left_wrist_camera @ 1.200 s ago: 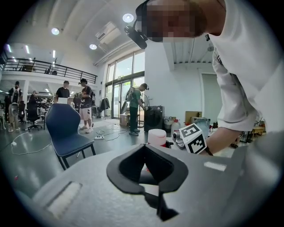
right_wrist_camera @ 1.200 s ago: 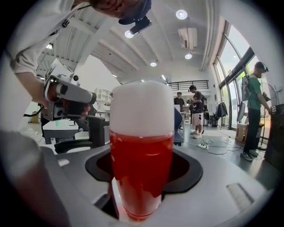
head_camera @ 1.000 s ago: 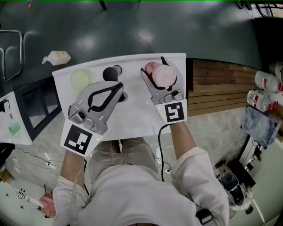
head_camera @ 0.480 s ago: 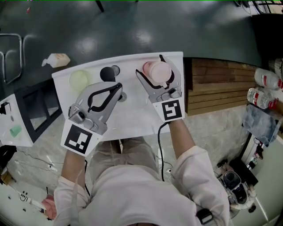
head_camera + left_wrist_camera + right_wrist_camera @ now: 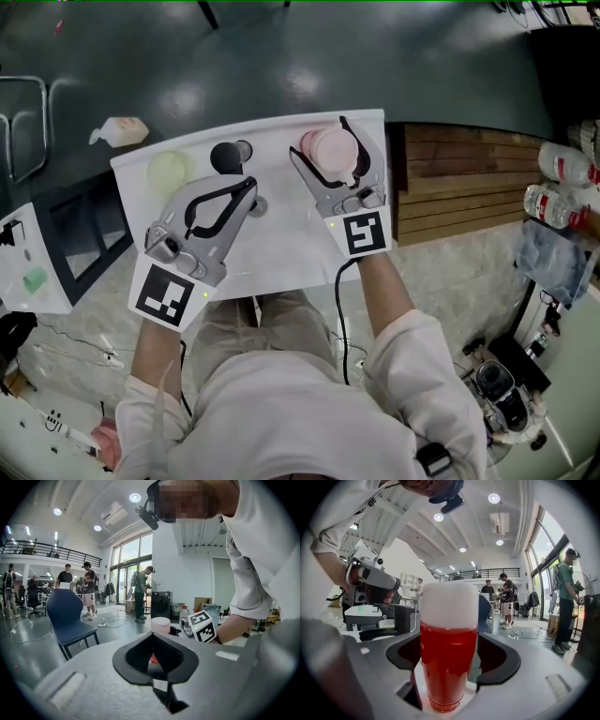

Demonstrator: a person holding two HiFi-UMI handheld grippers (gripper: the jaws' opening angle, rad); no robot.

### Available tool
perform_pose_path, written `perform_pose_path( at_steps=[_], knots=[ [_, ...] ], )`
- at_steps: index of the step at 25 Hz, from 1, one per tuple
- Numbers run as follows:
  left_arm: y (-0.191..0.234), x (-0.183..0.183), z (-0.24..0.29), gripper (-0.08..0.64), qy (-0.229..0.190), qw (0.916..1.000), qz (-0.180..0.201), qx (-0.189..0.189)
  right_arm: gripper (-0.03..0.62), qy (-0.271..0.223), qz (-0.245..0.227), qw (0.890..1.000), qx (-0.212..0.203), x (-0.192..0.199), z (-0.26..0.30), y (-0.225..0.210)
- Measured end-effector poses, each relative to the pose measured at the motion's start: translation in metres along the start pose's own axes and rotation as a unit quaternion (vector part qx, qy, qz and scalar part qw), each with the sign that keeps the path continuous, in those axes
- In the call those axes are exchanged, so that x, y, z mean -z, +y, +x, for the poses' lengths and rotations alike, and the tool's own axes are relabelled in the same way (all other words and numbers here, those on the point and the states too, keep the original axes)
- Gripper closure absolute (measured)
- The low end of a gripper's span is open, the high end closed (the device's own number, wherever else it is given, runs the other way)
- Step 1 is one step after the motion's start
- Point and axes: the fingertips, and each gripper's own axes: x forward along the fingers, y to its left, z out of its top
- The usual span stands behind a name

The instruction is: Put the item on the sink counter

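Observation:
A bottle of red liquid with a white cap (image 5: 330, 150) stands upright on the white sink counter (image 5: 281, 246), near its far edge. My right gripper (image 5: 323, 142) is open, its jaws spread wide on either side of the bottle (image 5: 449, 653) without pressing it. To the left, my left gripper (image 5: 251, 184) hovers over the counter's middle. Its jaw tips meet and hold nothing (image 5: 152, 634). The left gripper view also shows the bottle's cap (image 5: 160, 624) and the right gripper's marker cube (image 5: 202, 626).
A black faucet knob (image 5: 230, 155) and a pale green round thing (image 5: 169, 171) sit on the counter's far left. A small soap bottle (image 5: 122, 129) lies on the dark floor beyond. A wooden slatted surface (image 5: 459, 178) and plastic bottles (image 5: 561, 192) are to the right.
The right gripper's jaws have spread apart and let go of the bottle, which now stands on the counter. The left gripper has stayed where it was.

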Motion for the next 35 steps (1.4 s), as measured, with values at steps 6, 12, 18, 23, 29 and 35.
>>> perform_pose_path(
  at_steps=[6, 12, 18, 23, 29, 35],
  knots=[
    [-0.003, -0.009, -0.002, 0.554, -0.004, 1.0000, 0.003, 0.005, 0.236, -0.007, -0.002, 1.000, 0.010, -0.013, -0.011, -0.001],
    [-0.003, -0.026, -0.009, 0.554, -0.020, 0.9998, 0.000, 0.008, 0.237, -0.007, -0.004, 1.000, 0.021, -0.034, -0.028, 0.005],
    [-0.005, -0.049, -0.019, 0.554, -0.043, 0.9990, -0.011, 0.007, 0.241, -0.006, -0.005, 0.999, 0.037, -0.060, -0.052, 0.006],
    [-0.007, -0.066, -0.033, 0.554, -0.057, 0.9983, -0.011, 0.012, 0.245, -0.006, -0.013, 0.999, 0.050, -0.087, -0.068, 0.011],
    [-0.012, -0.088, -0.046, 0.554, -0.079, 0.9965, 0.001, 0.027, 0.253, -0.009, -0.025, 0.997, 0.068, -0.122, -0.087, 0.020],
    [-0.019, -0.112, -0.062, 0.554, -0.094, 0.9948, 0.007, 0.039, 0.268, -0.001, -0.031, 0.996, 0.085, -0.151, -0.110, 0.031]
  ],
)
